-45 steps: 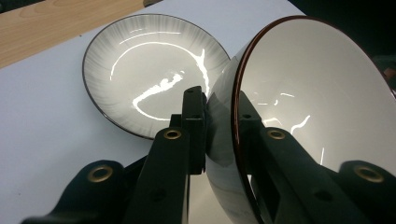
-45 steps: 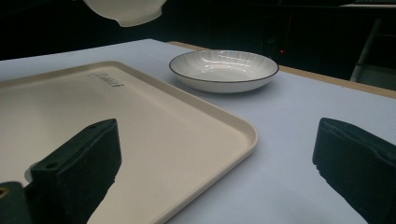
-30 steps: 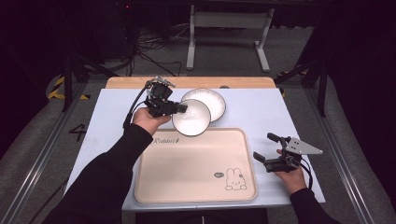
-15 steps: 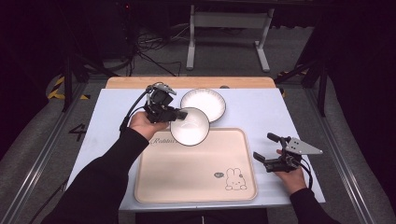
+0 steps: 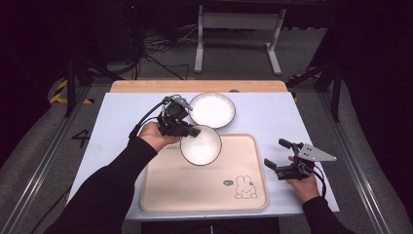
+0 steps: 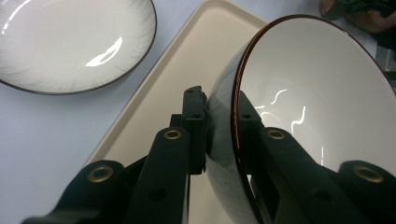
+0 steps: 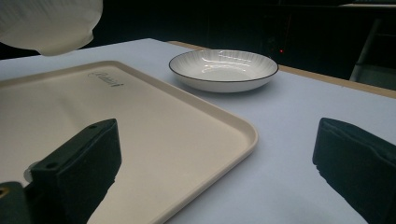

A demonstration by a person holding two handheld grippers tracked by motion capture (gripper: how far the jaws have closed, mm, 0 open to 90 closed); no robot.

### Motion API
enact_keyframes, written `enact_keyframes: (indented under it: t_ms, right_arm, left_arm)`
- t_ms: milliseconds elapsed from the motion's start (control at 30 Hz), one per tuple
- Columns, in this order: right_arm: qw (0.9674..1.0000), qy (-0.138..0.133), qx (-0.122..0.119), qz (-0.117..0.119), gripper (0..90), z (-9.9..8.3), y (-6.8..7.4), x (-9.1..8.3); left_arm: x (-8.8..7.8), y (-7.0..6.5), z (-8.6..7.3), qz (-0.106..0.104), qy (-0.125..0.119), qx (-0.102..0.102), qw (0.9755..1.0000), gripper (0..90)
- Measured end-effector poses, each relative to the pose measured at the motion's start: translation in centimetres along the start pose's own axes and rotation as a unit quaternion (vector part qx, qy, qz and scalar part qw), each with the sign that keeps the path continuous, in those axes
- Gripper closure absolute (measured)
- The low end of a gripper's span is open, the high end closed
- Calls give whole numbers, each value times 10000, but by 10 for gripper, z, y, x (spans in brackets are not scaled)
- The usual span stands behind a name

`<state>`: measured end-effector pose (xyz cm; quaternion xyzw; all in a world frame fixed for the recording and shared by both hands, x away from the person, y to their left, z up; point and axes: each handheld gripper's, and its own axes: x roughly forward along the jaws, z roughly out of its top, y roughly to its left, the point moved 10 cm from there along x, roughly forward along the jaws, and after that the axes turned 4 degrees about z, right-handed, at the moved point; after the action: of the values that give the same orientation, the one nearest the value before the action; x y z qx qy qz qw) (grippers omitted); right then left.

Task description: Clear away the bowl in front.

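Note:
My left gripper [image 5: 191, 130] is shut on the rim of a white bowl [image 5: 201, 145] with a dark edge and holds it in the air above the far left part of the beige tray [image 5: 195, 190]. In the left gripper view the bowl [image 6: 308, 102] is pinched between the two black jaws, one inside and one outside its wall. A white plate [image 5: 212, 110] lies on the table behind the tray. My right gripper [image 5: 277, 157] rests open at the tray's right edge, nothing between its jaws. The right gripper view shows the plate [image 7: 223, 70], the tray [image 7: 140, 130] and the bowl's underside [image 7: 49, 23].
The tray carries a small rabbit drawing [image 5: 245, 187] near its front right corner. A pale blue mat [image 5: 112, 122] covers the table, with a wooden strip [image 5: 195, 86] along the far edge. A metal stand [image 5: 238, 29] and cables are on the floor beyond.
My left gripper has carried the bowl toward me and to the right, from beside the plate to above the tray's far left part. The right gripper has stayed still.

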<state>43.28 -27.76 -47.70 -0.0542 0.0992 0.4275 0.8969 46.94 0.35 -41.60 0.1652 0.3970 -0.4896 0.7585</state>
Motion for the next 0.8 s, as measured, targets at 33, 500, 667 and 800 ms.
enact_keyframes:
  t_ms: [33,500,667,800]
  right_arm:
    - [10000,1,1,-1,15,0,0,0]
    - [10000,-1,-2,0,16,0,0,0]
    - [10000,-2,-1,1,16,0,0,0]
    - [10000,-2,0,6,16,0,0,0]
  left_arm:
    - [2,-1,-1,-8,41,20,10000,803]
    - [25,-10,-14,-15,459,275,9986,803]
    - [33,-12,-18,-24,549,290,9981,803]
    - [40,-11,-22,22,668,340,9972,804]
